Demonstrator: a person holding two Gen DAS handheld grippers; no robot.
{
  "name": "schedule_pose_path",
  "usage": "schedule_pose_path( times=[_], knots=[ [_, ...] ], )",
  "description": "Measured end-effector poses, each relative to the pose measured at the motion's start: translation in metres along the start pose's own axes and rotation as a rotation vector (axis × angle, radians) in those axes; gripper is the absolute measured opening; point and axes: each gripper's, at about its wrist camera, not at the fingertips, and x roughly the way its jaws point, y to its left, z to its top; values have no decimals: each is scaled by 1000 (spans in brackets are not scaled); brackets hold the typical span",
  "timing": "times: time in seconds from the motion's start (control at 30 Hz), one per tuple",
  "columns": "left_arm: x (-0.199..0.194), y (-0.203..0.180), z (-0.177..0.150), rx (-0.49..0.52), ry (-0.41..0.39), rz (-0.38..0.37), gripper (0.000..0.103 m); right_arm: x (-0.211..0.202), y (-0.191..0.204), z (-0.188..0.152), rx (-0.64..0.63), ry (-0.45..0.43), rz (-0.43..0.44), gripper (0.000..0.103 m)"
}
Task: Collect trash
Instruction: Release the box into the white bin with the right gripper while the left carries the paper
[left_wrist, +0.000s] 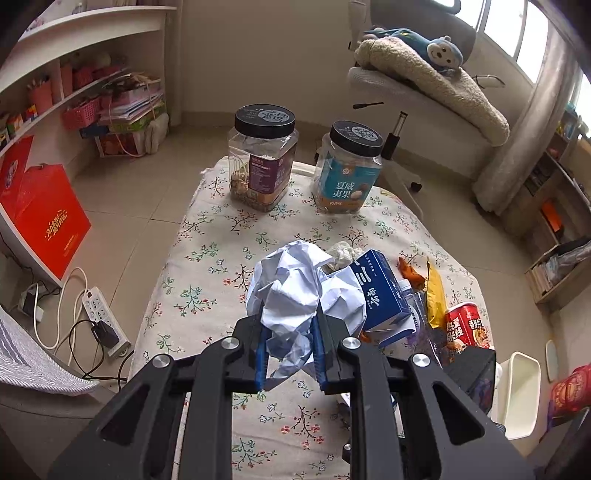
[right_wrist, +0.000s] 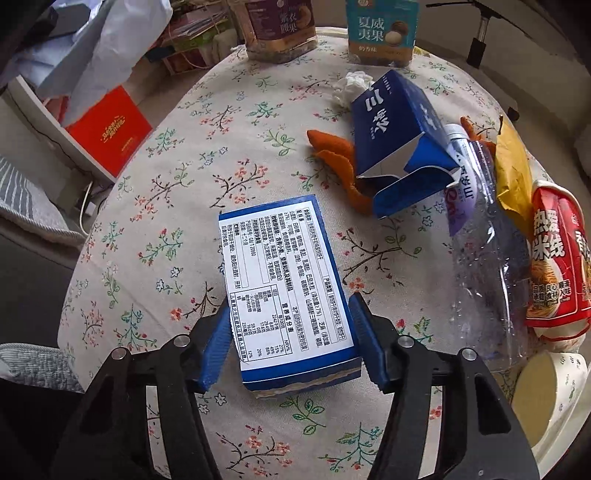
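Crumpled paper (left_wrist: 291, 295) clenched by left hand-held gripper (left_wrist: 290, 354) | right hand-held gripper (right_wrist: 291, 343) straddles nutrition-label box (right_wrist: 284, 280), contact unclear

In the right wrist view, the two label-wrapped clear plastic jars (right_wrist: 280, 29) lose their lids to the top edge. The red noodle cup (right_wrist: 557, 258) is cut by the right edge. The small print on the flat blue box (right_wrist: 284, 280) is unreadable.

Two jars (left_wrist: 264, 155), two blue boxes (right_wrist: 291, 291)
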Motion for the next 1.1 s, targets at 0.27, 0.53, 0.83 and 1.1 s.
schedule_pose_path(
  times=[0.27,0.53,0.83,1.1],
  knots=[
    [3,-24,-6,32,-20,-36,20,-73,-49,3,142,-218,-94,58],
    [9,-70,-16,101,-56,-104,20,-116,-111,-14,311,-354,-297,58],
    [12,-133,-31,212,-114,-201,20,-159,-202,-65,586,-386,-613,58],
    [23,-199,-52,307,-70,-332,20,-183,-283,-124,780,-275,-798,63]
  ],
)
